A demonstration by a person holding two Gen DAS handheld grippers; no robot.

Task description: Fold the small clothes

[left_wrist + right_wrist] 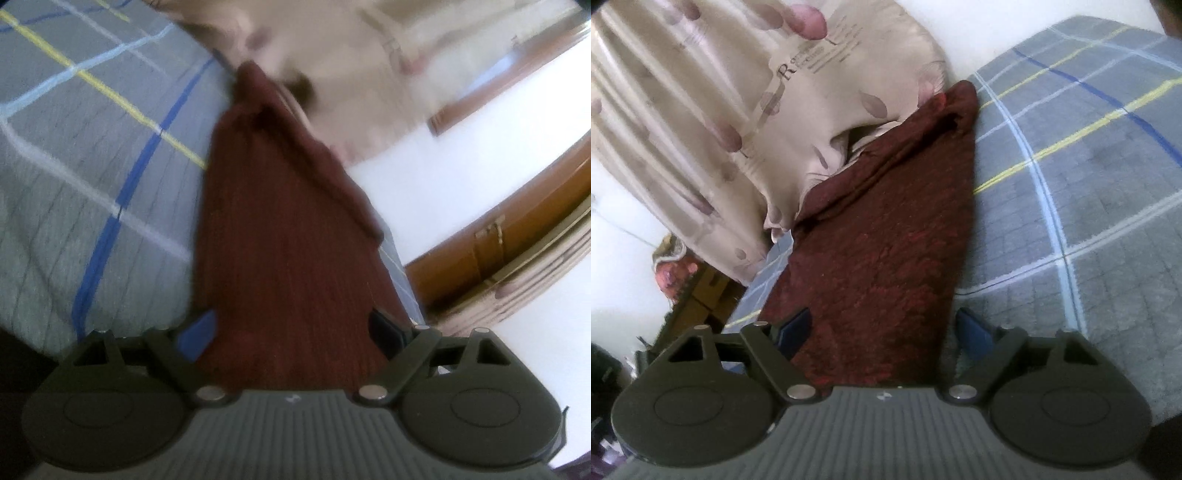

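Grey quilted bedspread [1089,229] covers pretty much everything underfoot, stitched in little squares and crossed by pale blue, yellow and darker blue stripes. Lying on it is one dark red garment [886,236], a knit thing with a fuzzy, slightly ribbed texture, folded into a long shape that narrows toward its far end, where there's a bunched fold or two along one edge. Right up against that far end sits one beige satin pillow [713,122], shiny and wrinkled, printed with purplish leaf shapes and some lettering; it touches the garment's edge and hides a bit of it. Behind the bed is plain white wall, and the left wrist view shows brown wooden trim [517,229] curving past the bed's edge. That view is pretty blurry up top, so I can't say much about what's past the pillow. The right wrist view also has a pile of clutter [683,273] low down beside the bed, something reddish and some boxes, hard to make out. Two grippers, both black plastic with ribbed grey bodies and blue pads. The left gripper [291,334] has its fingers spread wide with the near end of the garment lying between them, and I don't see either pad pressing on it. The right gripper [886,332] is spread wide too, one finger over the cloth and the other over the bedspread beside it, nothing pinched.
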